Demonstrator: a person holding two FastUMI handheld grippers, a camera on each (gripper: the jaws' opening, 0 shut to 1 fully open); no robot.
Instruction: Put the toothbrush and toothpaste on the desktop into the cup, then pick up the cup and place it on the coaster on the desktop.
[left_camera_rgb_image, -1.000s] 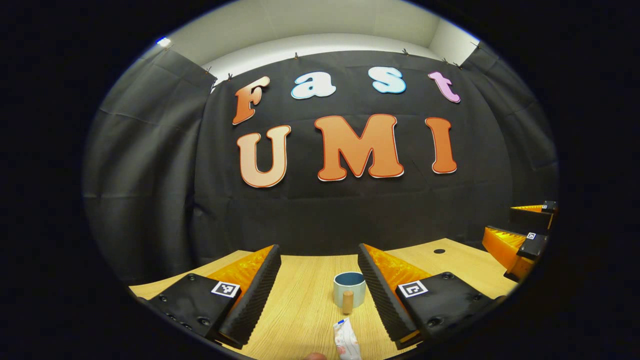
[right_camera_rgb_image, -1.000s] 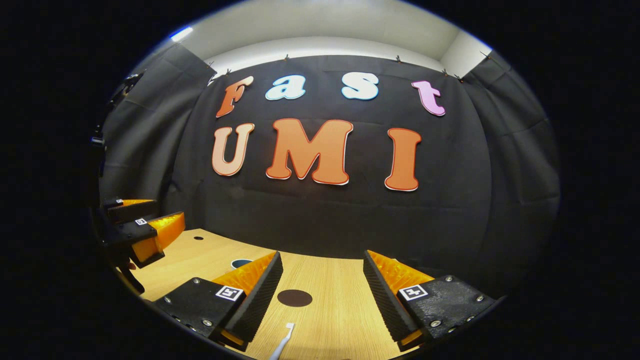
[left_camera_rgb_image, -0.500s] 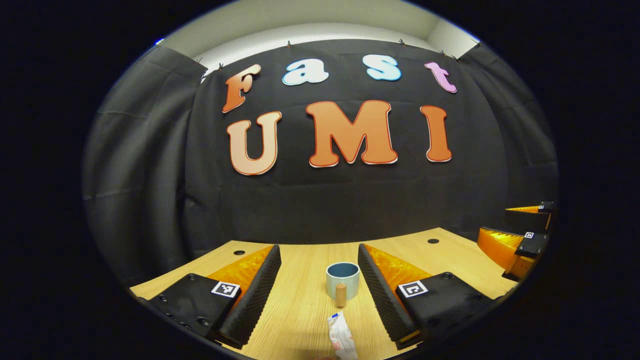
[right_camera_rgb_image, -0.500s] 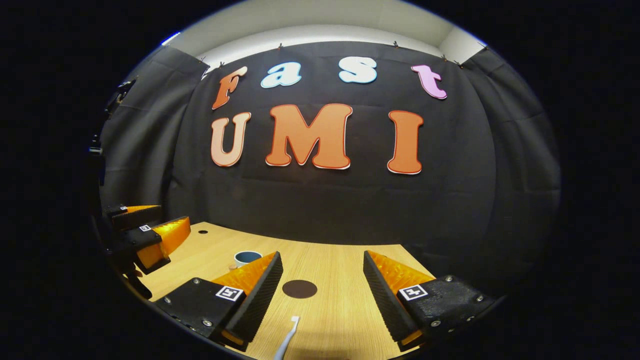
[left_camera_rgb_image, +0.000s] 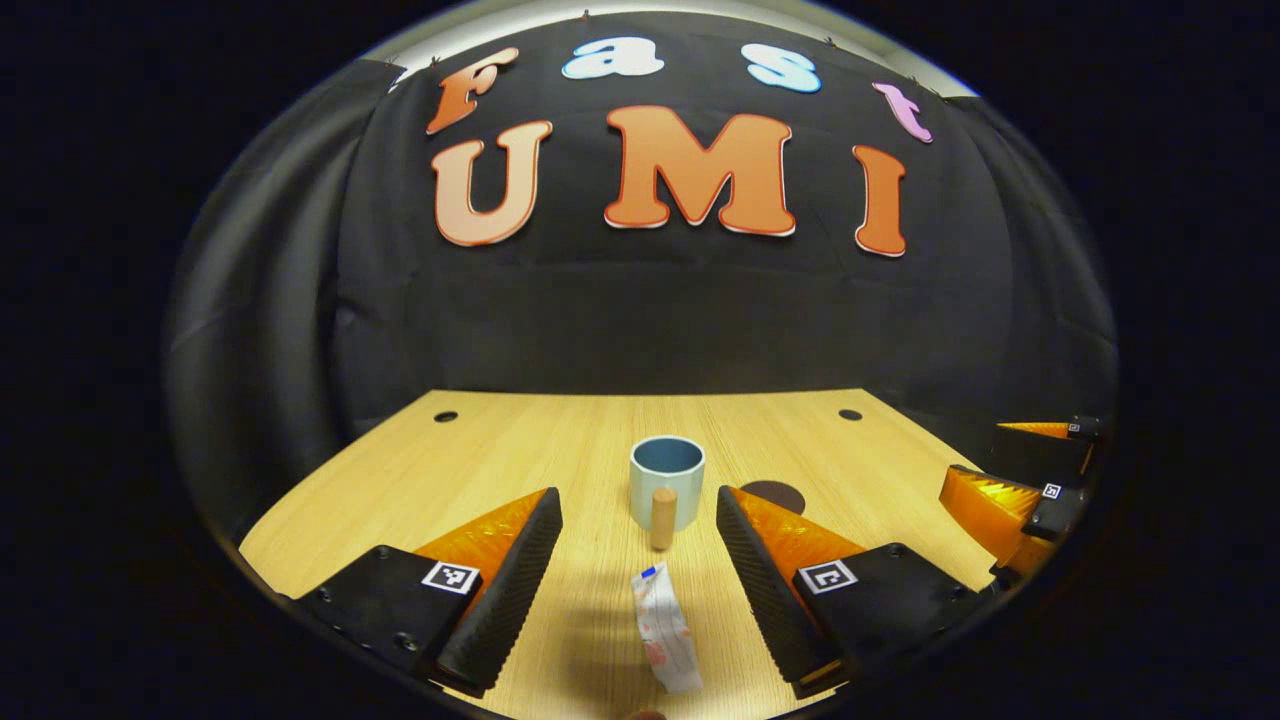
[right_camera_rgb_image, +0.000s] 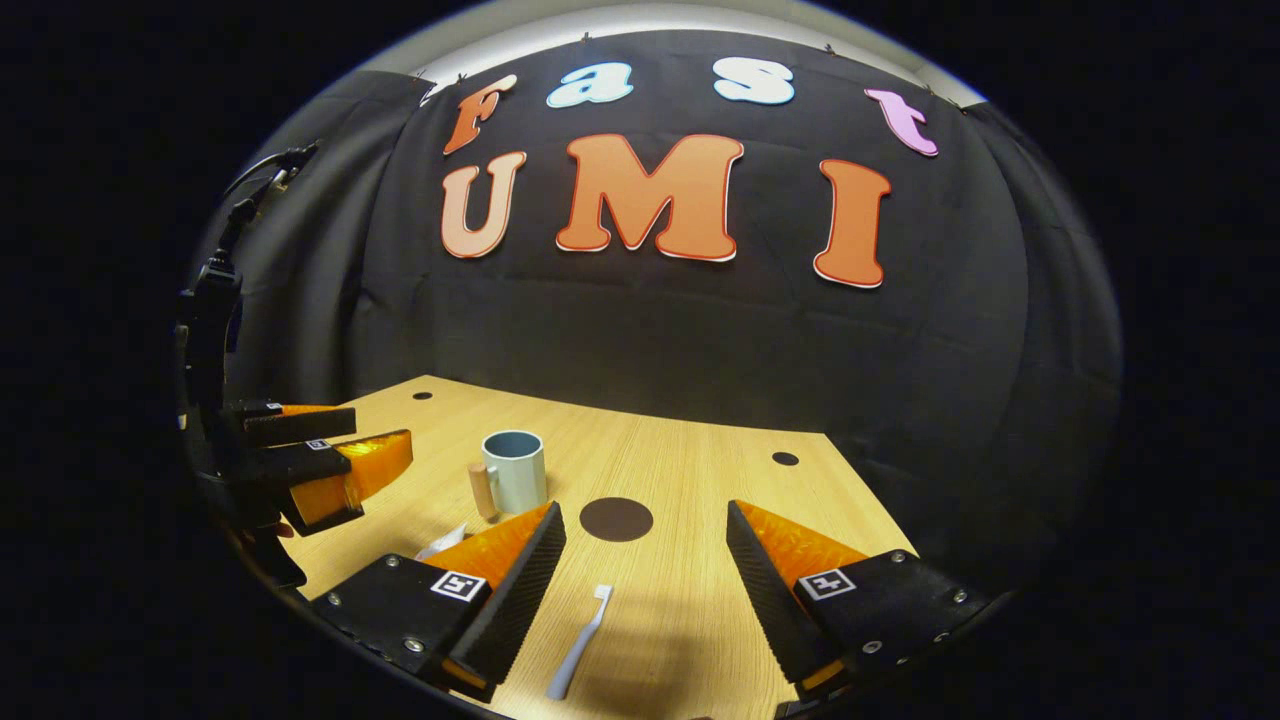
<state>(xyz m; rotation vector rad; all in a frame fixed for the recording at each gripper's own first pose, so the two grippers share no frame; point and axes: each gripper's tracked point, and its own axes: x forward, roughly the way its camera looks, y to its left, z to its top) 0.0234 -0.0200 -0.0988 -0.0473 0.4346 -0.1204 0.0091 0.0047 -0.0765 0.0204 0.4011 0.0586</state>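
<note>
1. Wood-grain bench (left_camera_rgb_image: 520, 460) carries everything here; nearest in the left gripper view, the left tool (left_camera_rgb_image: 640, 585) hangs above it with its fingers spread wide and nothing between them.
2. Right under that gap, at 6 o'clock, the toothpaste (left_camera_rgb_image: 665, 630) lies flat, a white tube with a blue end and reddish print too small to read.
3. Beyond it at 12 o'clock the cup (left_camera_rgb_image: 667, 482) stands upright, pale blue, its wooden peg handle facing the camera, clear of the tube.
4. Square black-and-white coded tags sit on both fingers; they bear no readable words.
5. In the right gripper view the right tool (right_camera_rgb_image: 645, 590) is likewise spread and holds nothing; the toothbrush (right_camera_rgb_image: 580, 642), white, lies on the bench between its fingers, head pointing away.
6. Farther off at 12 o'clock lies the dark round coaster (right_camera_rgb_image: 617, 519), bare, with the cup (right_camera_rgb_image: 514, 470) at 10 o'clock of it and well apart.
7. Open bench surrounds the cup on all sides; small cable holes sit near the far edge, where the black cloth wall begins.
8. Compared with a second ago, both cameras now look more steeply down: much more bench shows, the cup and coaster stand farther up each picture, and the toothpaste and toothbrush show in full.
</note>
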